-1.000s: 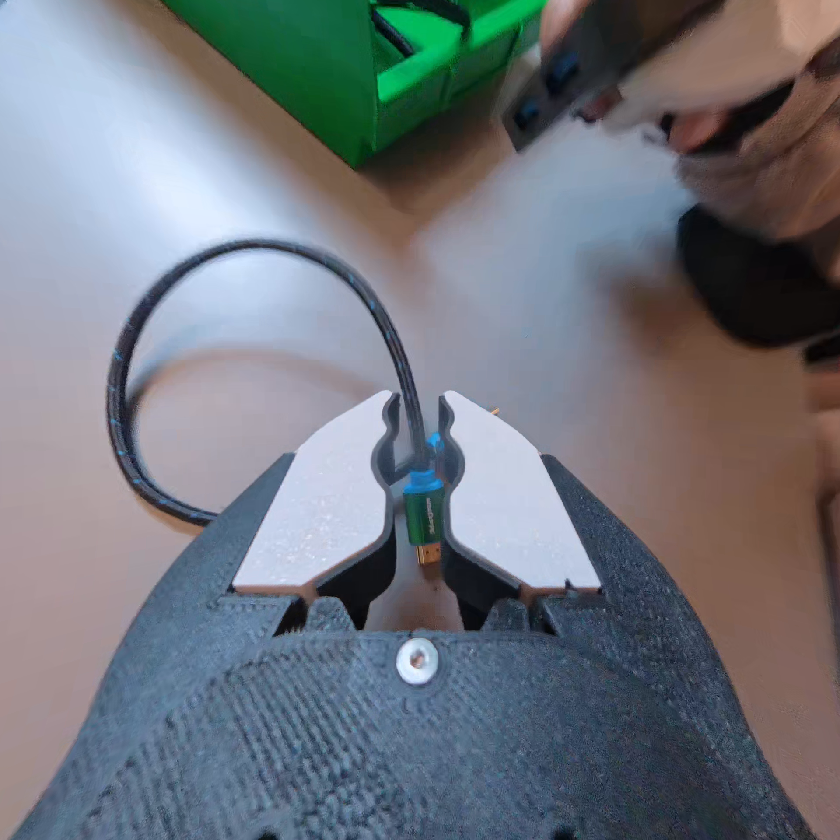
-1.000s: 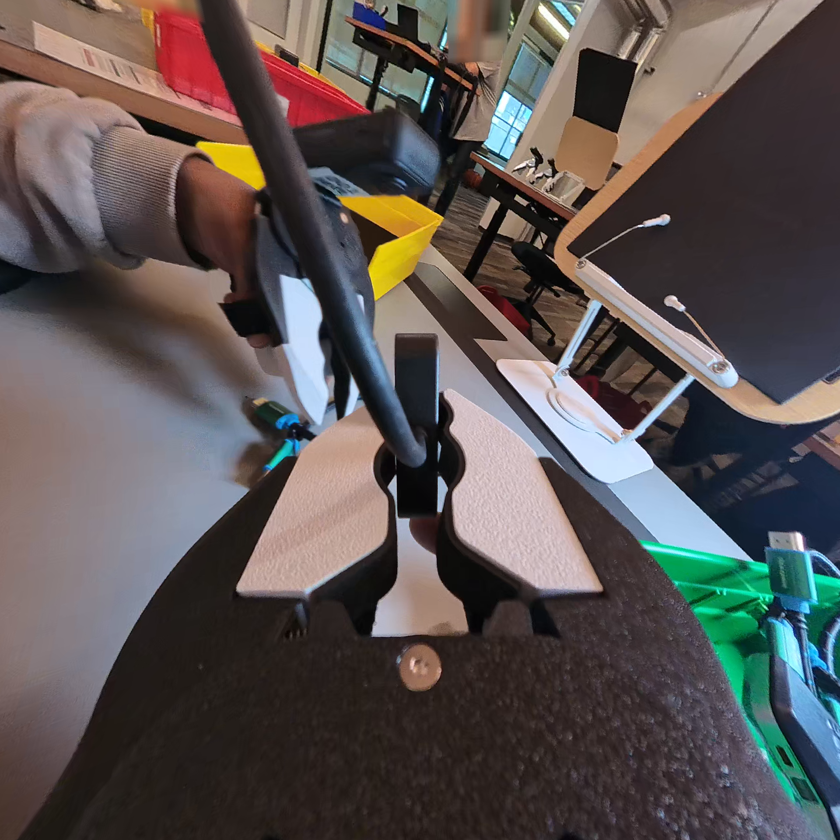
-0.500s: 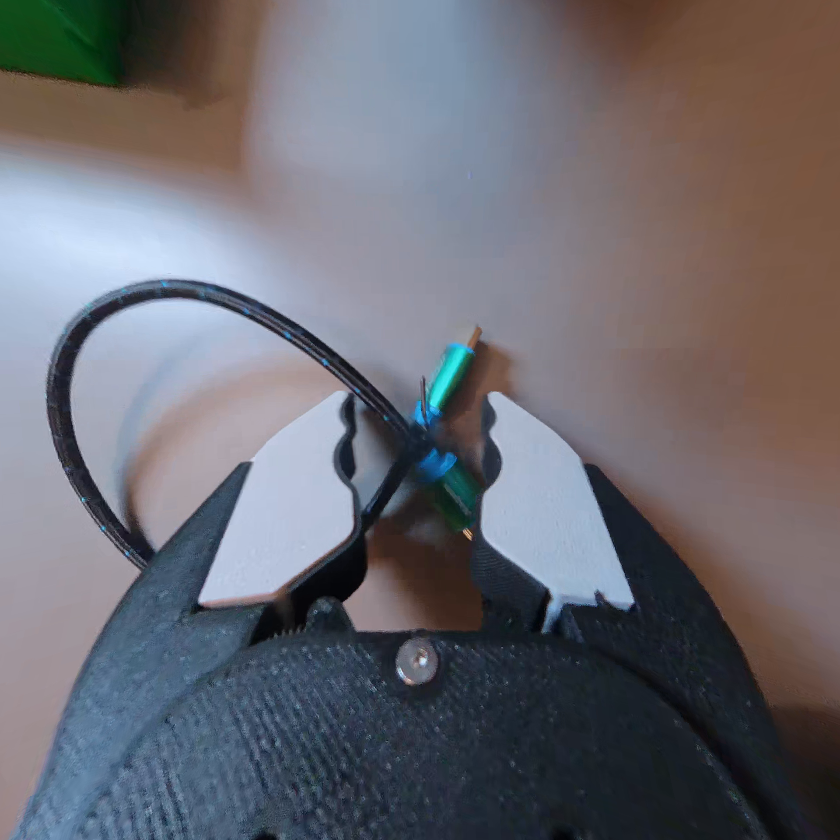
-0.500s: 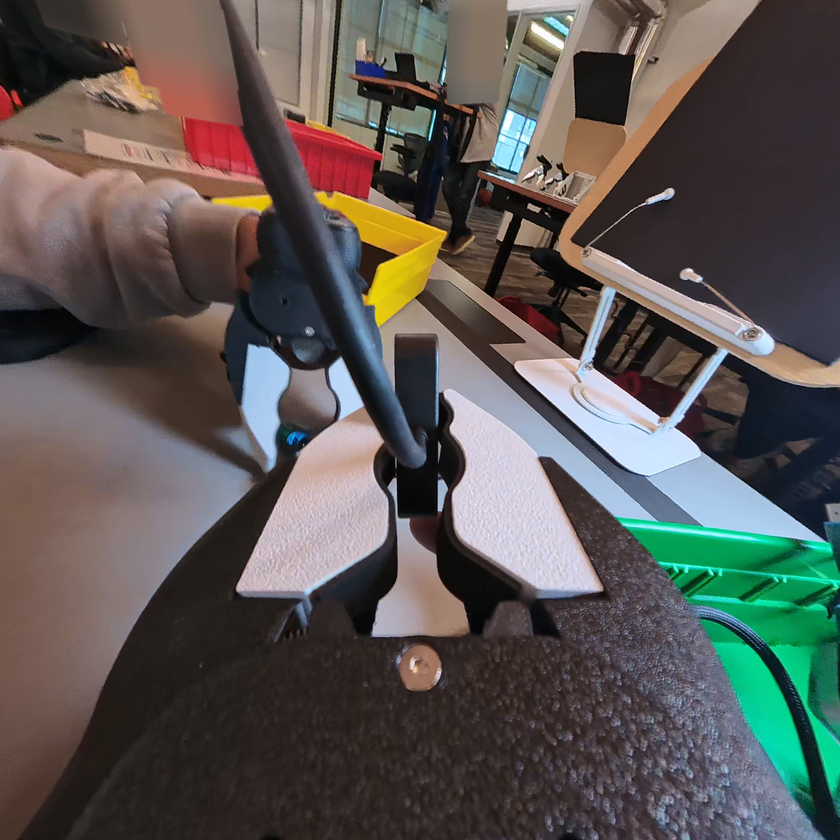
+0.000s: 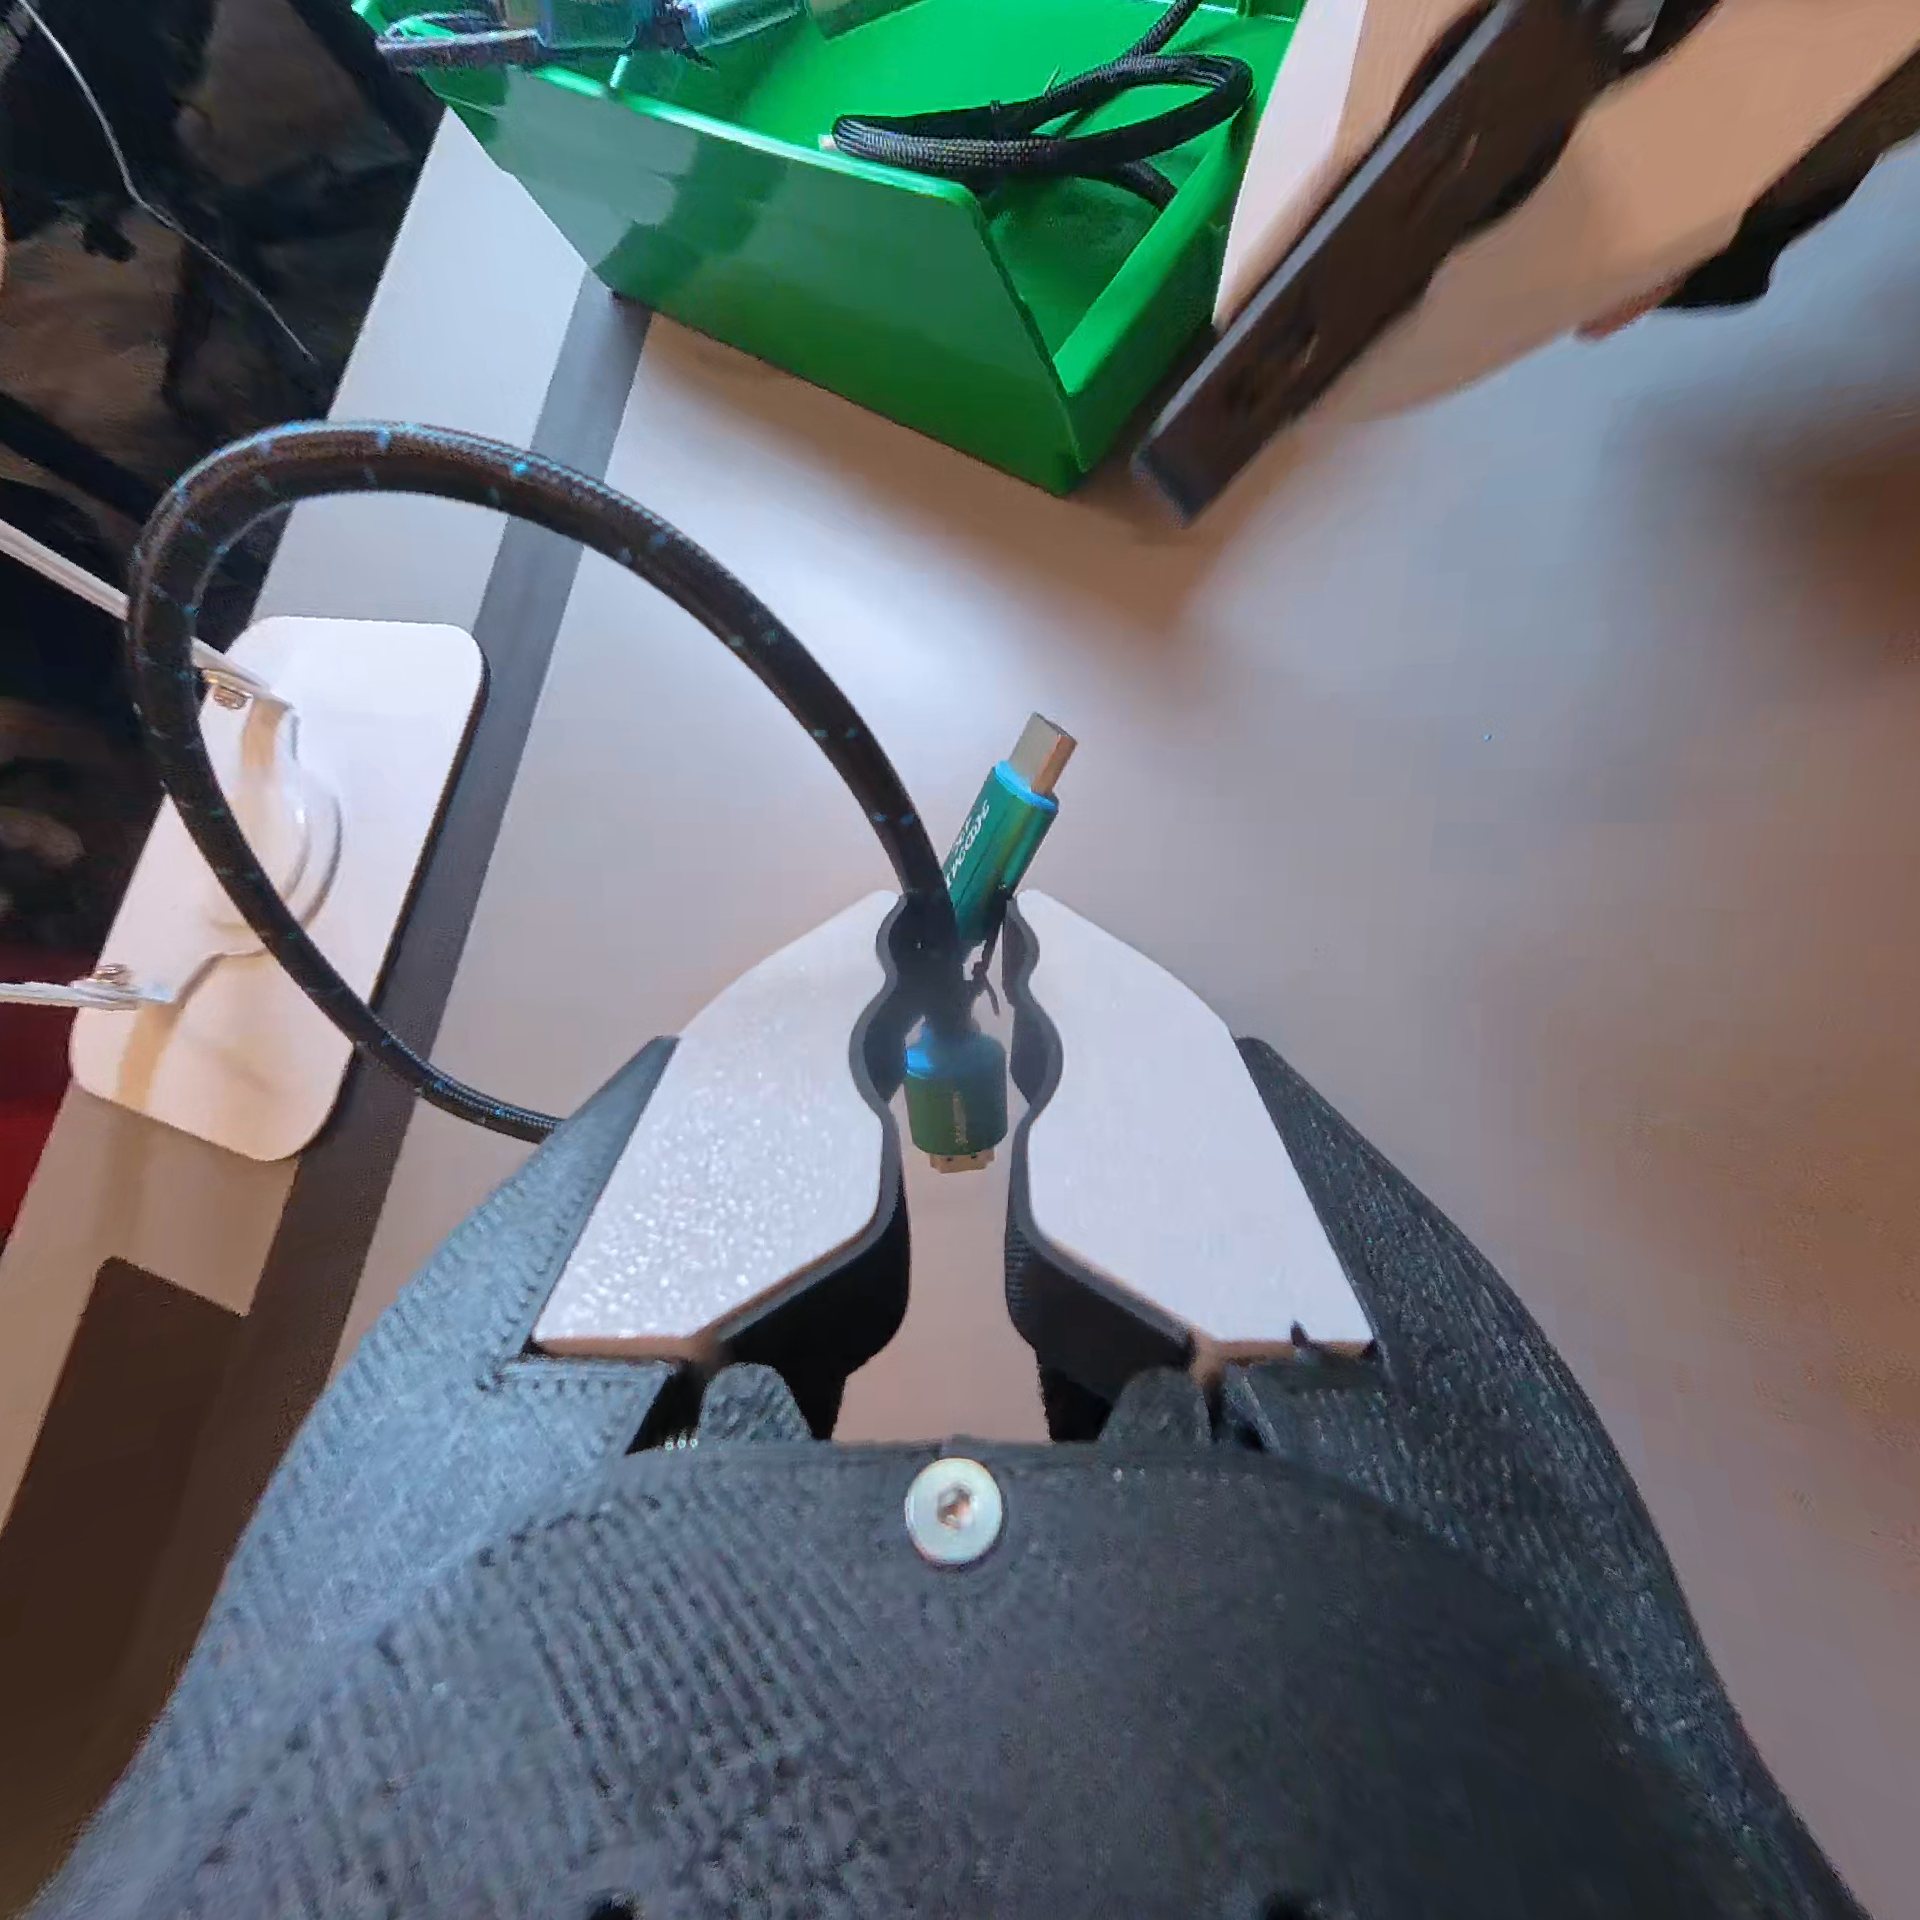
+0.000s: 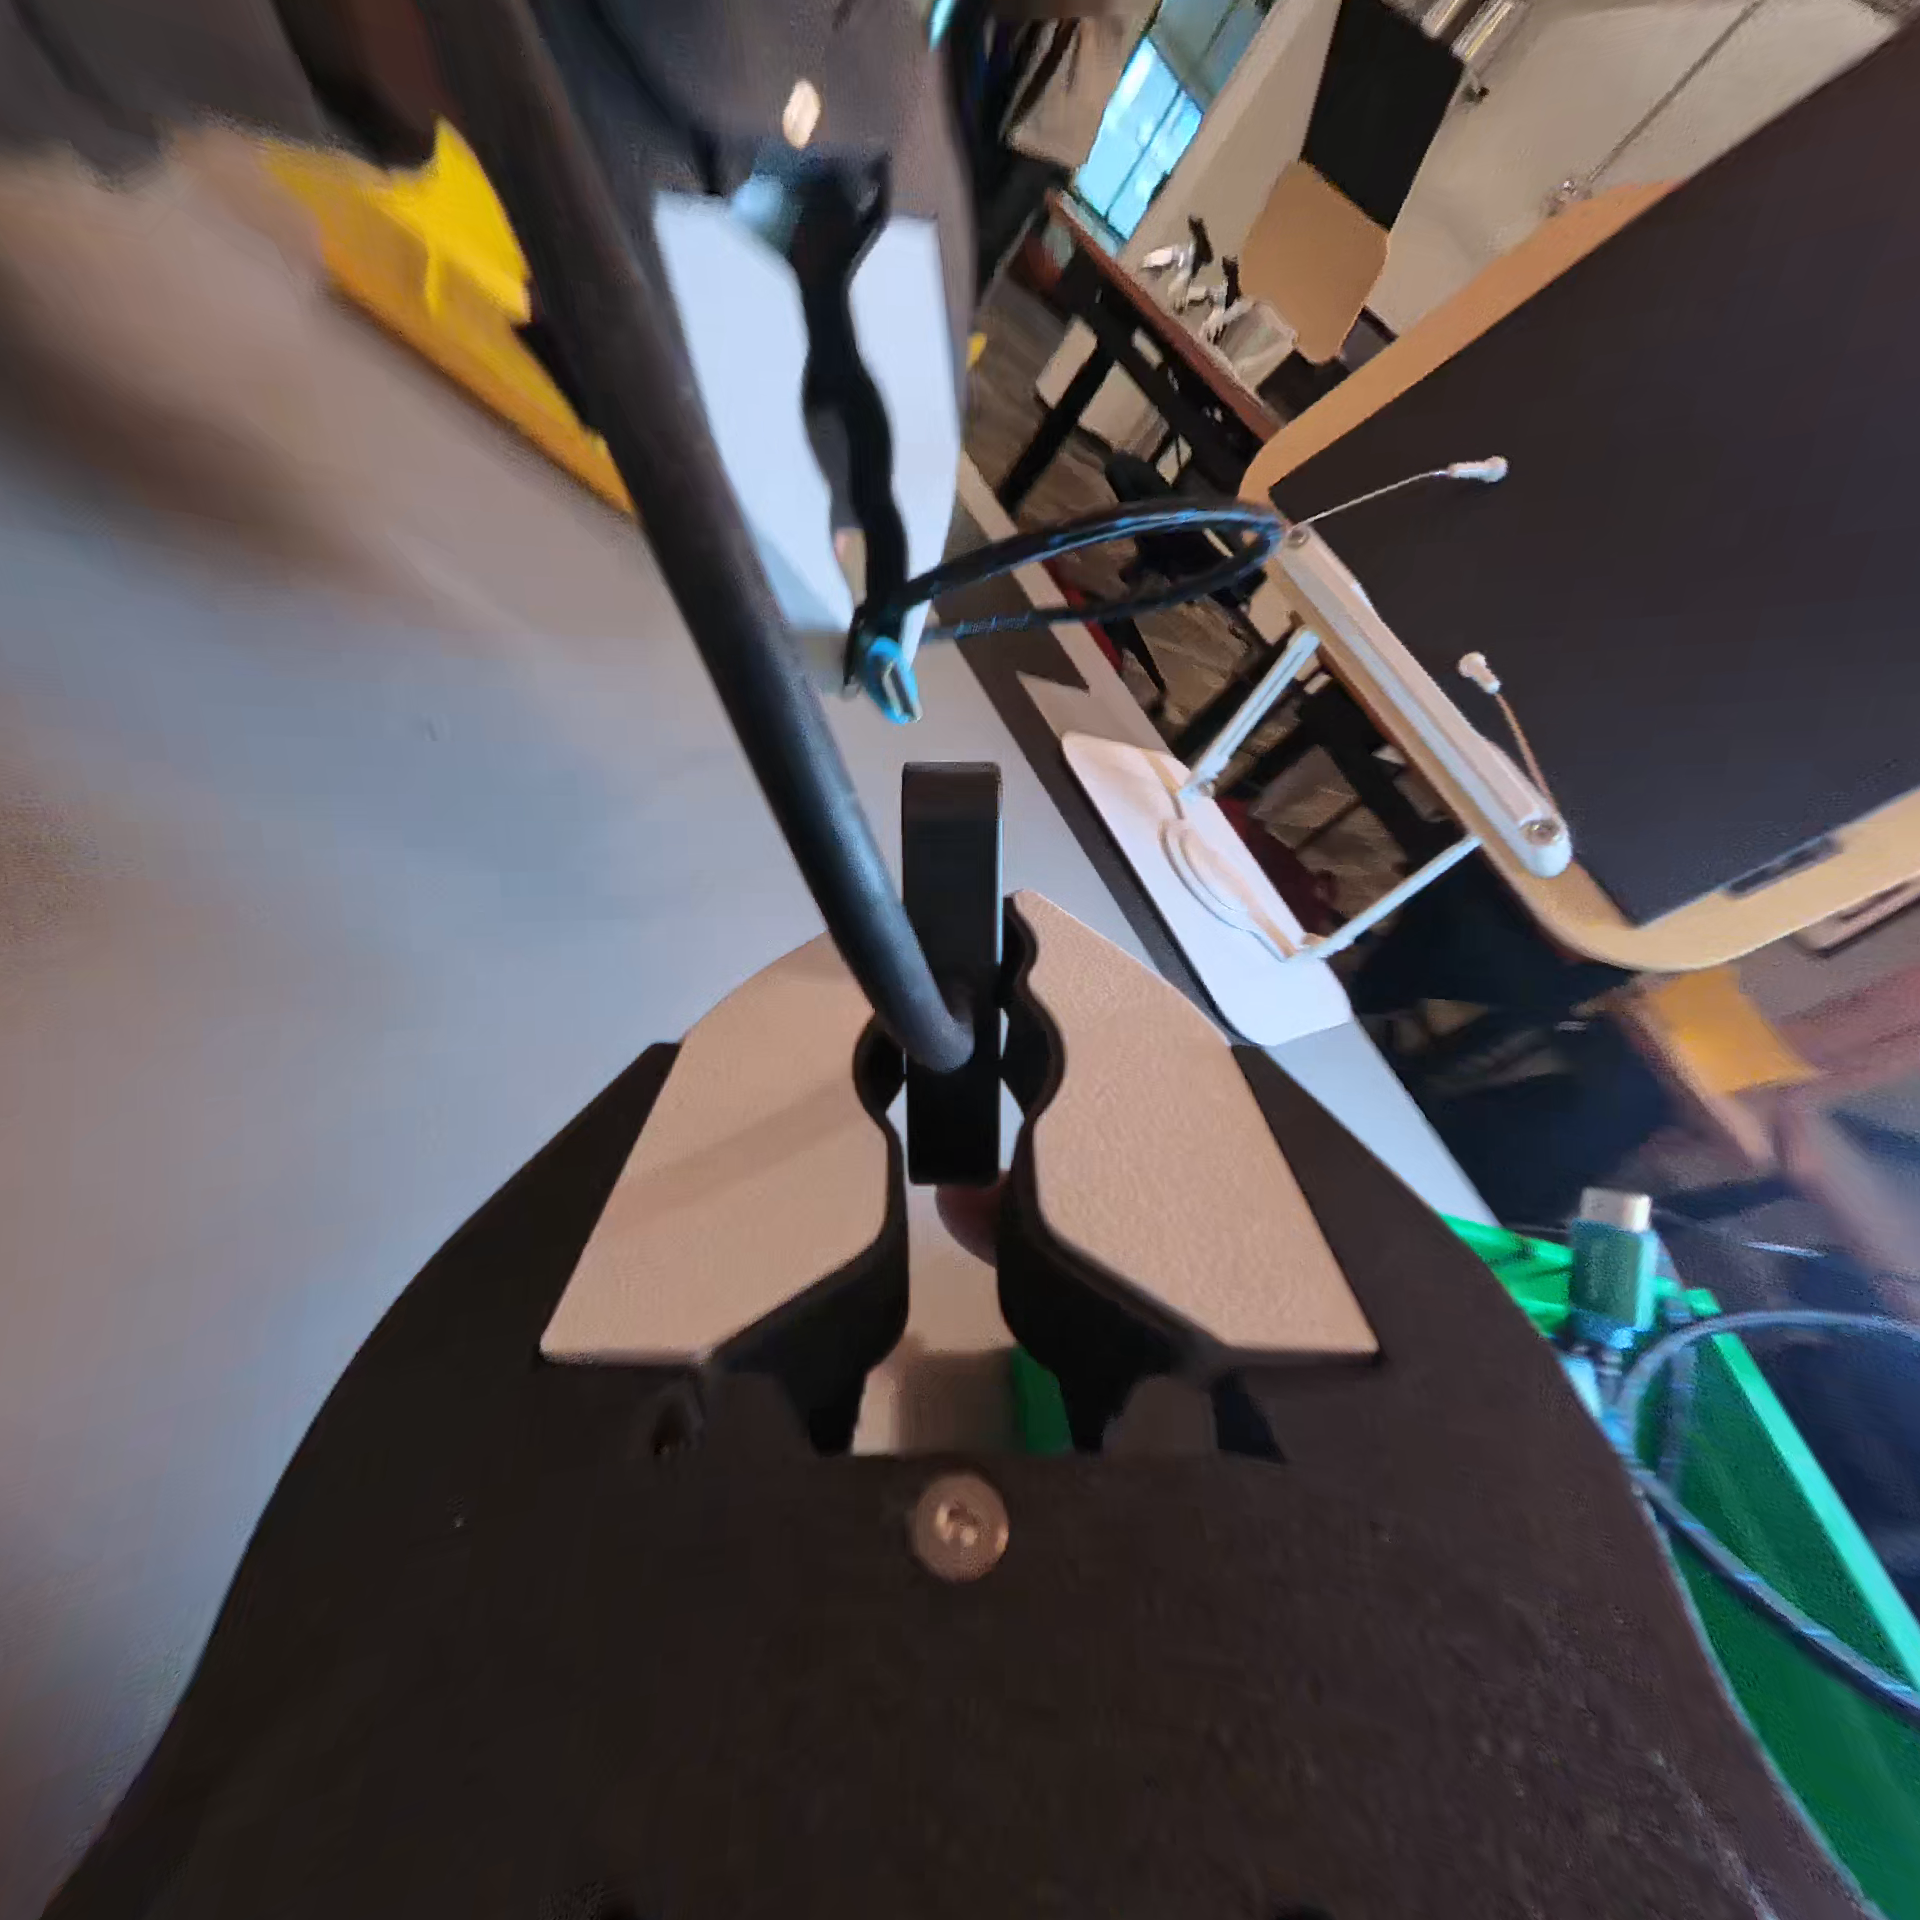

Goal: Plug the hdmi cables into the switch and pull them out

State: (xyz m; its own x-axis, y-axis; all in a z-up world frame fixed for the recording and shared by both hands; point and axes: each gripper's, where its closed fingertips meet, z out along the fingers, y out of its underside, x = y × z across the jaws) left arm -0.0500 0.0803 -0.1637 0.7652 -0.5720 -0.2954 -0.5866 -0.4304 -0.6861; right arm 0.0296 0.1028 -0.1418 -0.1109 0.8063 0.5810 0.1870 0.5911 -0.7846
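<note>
Our left gripper [image 5: 954, 1023] fingers are pinching the braided HDMI cable [image 5: 436, 462] above the table [image 5: 1455, 831], one green plug [image 5: 1003, 826] pointing forward; our right gripper [image 6: 951, 1023] is clamping the upright black switch [image 6: 951, 977].

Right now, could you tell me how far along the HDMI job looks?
Nothing looks plugged in yet. In hand: the left gripper is shut on the looped braided cable, both green plugs bare; the right gripper clamps the black switch. Left: inserting and pulling out, including cables still in the green bin.
</note>
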